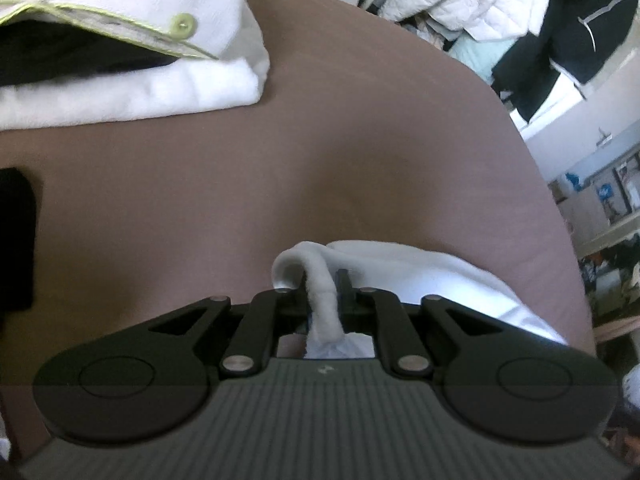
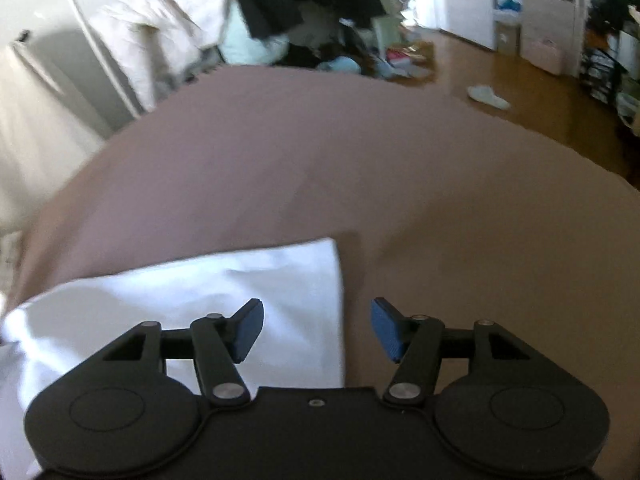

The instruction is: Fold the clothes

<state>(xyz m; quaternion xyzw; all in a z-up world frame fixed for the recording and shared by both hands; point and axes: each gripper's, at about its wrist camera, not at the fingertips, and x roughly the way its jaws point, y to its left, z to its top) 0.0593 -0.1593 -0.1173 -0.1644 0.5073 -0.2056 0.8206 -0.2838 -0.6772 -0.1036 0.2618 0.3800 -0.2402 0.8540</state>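
White soft cotton, the garment (image 1: 420,280) I am folding lies low in the left wrist view on the smooth brown bed cover (image 1: 320,140). Its thick rolled hem rises in a loop and runs down between my left gripper (image 1: 322,292) fingers, which are clamped together on it. In the right wrist view the same cloth (image 2: 200,300) spreads flat at lower left, with a straight edge and a sharp corner near centre frame. My right gripper (image 2: 318,330) hovers over that edge with its blue pads (image 2: 386,334) wide apart, nothing between them. At upper left of the left view sits a folded white shirt with lime-green trim and button (image 1: 140,40). Bare cover stretches ahead to the bed's rounded edge; beyond it lies the wooden floor (image 2: 500,92).
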